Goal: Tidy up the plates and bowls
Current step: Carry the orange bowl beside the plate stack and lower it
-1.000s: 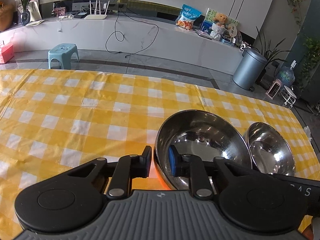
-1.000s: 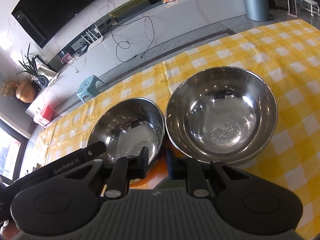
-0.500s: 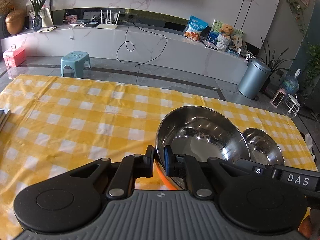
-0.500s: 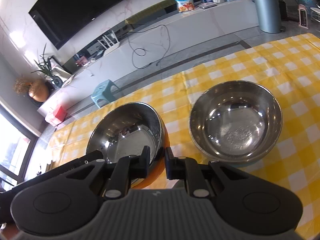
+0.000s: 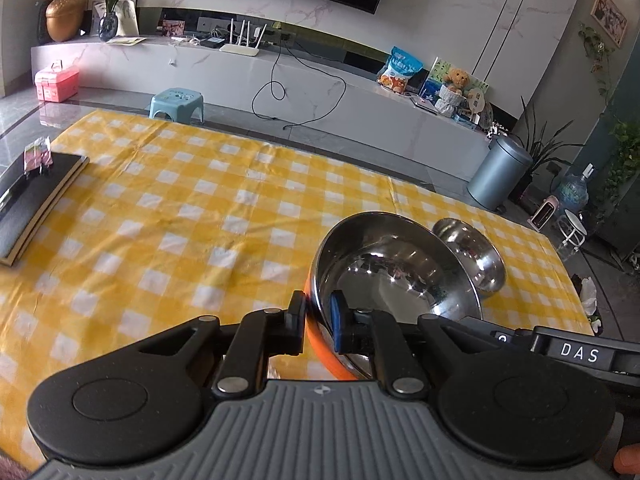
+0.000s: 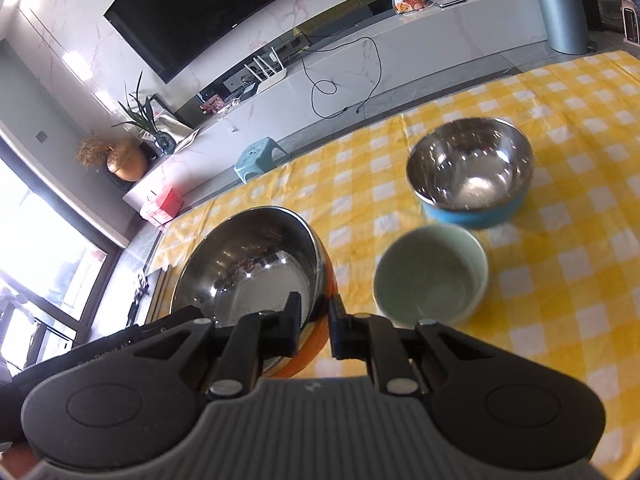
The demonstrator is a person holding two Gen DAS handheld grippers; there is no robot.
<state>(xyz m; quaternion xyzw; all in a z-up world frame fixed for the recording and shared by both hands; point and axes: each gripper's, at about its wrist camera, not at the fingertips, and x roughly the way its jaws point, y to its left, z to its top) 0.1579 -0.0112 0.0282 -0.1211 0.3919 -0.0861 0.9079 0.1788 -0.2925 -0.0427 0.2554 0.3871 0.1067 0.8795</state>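
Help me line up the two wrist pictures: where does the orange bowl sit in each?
Left wrist: orange bowl lower right of centre, its rim between the gripper's fingers.
Right wrist: same bowl lower left of centre, its rim between the fingers.
Shared landmark: the blue stool beyond the table.

Surface covered by a yellow-and-white checked cloth [image 5: 192,216]. A dark book [image 5: 32,204] lies at its left edge, a small pink packet [image 5: 37,154] on top. Beyond: teal stool [image 5: 177,103] on grey floor, pink box [image 5: 56,82], white router [image 5: 240,49] on the long ledge, trailing black cable [image 5: 304,92], grey pedal bin [image 5: 498,174], wall-mounted television [image 6: 208,8].
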